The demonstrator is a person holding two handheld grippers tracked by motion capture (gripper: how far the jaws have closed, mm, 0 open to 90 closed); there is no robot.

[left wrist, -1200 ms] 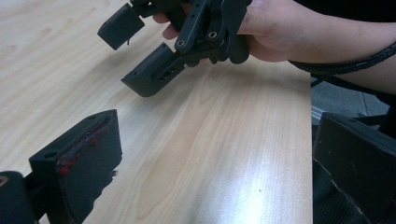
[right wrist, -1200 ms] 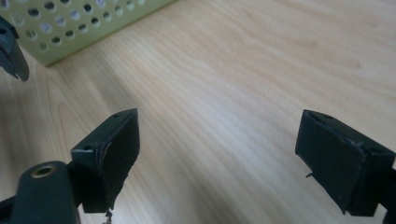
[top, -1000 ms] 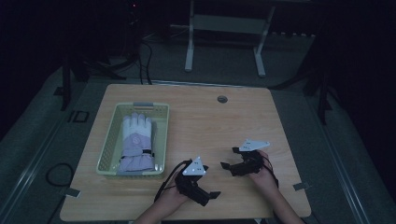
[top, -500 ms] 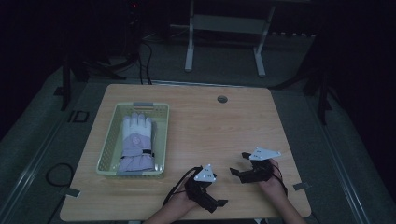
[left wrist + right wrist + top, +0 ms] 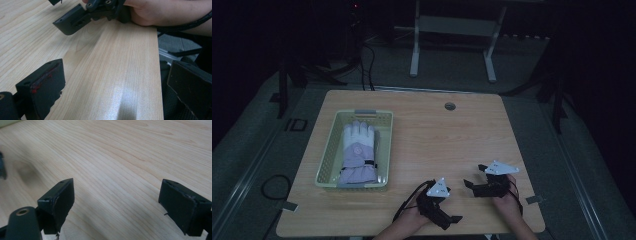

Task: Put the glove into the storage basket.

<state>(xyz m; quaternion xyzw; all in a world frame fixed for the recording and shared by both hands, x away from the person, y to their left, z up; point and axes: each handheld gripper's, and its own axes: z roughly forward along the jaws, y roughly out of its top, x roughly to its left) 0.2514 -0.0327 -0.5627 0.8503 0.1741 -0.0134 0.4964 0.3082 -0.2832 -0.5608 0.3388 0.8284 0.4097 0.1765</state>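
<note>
Both grippers low at frame bottom, near table [image 5: 452, 140] front edge: left gripper [image 5: 451, 220], right gripper [image 5: 472, 184], jaws apart, empty. Glove [image 5: 358, 152] lies in basket [image 5: 328, 150], left of centre. Likely idle; next move probably calls for reach toward basket.

A pale wooden table [image 5: 412, 130] stands on a dim grey floor. On its left half sits a light green perforated plastic basket [image 5: 326, 162] holding a white and lilac ski glove [image 5: 357, 152].

Dim overhead view, perhaps underexposed, glare close-up
</note>
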